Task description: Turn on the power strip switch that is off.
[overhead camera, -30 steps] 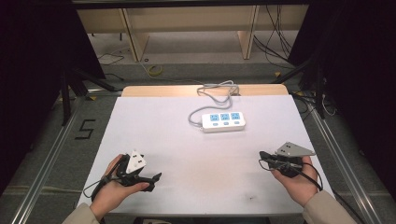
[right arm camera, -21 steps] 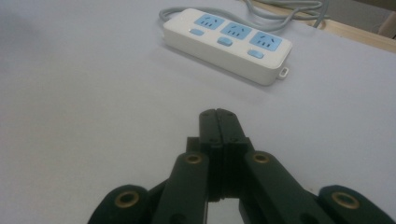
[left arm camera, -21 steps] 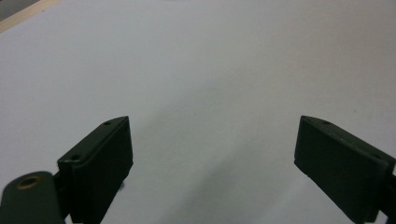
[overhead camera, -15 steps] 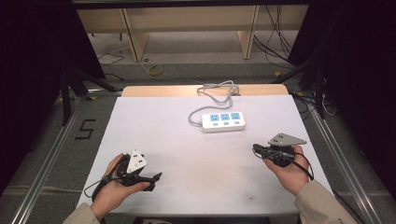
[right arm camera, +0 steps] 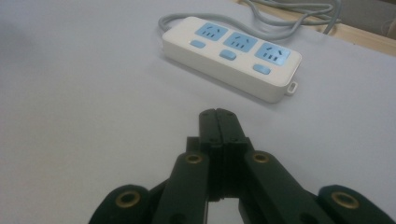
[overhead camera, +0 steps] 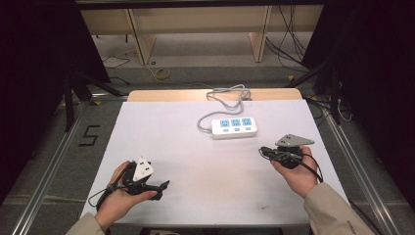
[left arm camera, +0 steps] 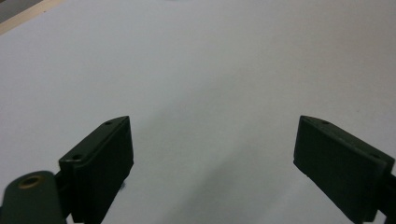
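While right gripper (right arm camera: 218,114) jaws clenched | power strip (right arm camera: 231,56) ahead, nothing between | left gripper (left arm camera: 212,154) jaws released

Power strip (right arm camera: 231,58): white, light-blue sockets and switches noted; cord (overhead camera: 222,100) grey. Table (overhead camera: 195,147) white, far edge tan. Right gripper (right arm camera: 218,119) black, brass rivets seen.

We see a floor marking "5" (overhead camera: 89,135) at nine o'clock off the table (overhead camera: 161,122), wooden shelving (overhead camera: 195,22) at twelve.
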Demonstrator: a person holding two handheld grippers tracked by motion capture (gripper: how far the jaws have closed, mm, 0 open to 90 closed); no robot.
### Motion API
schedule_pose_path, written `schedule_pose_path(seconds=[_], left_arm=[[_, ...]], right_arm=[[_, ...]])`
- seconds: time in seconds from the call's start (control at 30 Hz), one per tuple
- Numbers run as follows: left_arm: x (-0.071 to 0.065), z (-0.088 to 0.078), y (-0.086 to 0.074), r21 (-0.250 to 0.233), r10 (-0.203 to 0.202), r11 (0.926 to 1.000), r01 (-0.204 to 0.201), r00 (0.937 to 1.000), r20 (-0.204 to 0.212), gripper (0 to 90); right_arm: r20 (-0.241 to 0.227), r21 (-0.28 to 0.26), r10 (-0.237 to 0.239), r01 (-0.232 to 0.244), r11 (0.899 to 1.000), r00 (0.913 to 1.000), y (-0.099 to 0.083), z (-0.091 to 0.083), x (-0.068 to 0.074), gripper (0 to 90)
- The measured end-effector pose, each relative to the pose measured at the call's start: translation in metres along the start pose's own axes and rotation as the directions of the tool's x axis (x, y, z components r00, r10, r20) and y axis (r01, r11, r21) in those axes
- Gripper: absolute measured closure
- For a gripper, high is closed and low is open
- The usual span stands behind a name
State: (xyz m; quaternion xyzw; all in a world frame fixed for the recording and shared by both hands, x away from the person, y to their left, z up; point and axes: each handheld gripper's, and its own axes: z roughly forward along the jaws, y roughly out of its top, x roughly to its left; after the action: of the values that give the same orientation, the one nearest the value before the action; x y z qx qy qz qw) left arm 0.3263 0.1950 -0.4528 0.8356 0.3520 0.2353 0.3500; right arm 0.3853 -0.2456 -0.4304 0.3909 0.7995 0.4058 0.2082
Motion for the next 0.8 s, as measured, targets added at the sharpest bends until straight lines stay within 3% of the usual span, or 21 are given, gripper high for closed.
schedule_pose_path(seconds=[0.8], left_arm=[[0.000,0.000,0.000,0.005,0.009,0.9999,-0.009,1.0000,0.001,11.8]], right_arm=[[0.022,-0.004,0.005,-0.005,1.000,0.9997,0.018,0.019,-0.006,90.0]])
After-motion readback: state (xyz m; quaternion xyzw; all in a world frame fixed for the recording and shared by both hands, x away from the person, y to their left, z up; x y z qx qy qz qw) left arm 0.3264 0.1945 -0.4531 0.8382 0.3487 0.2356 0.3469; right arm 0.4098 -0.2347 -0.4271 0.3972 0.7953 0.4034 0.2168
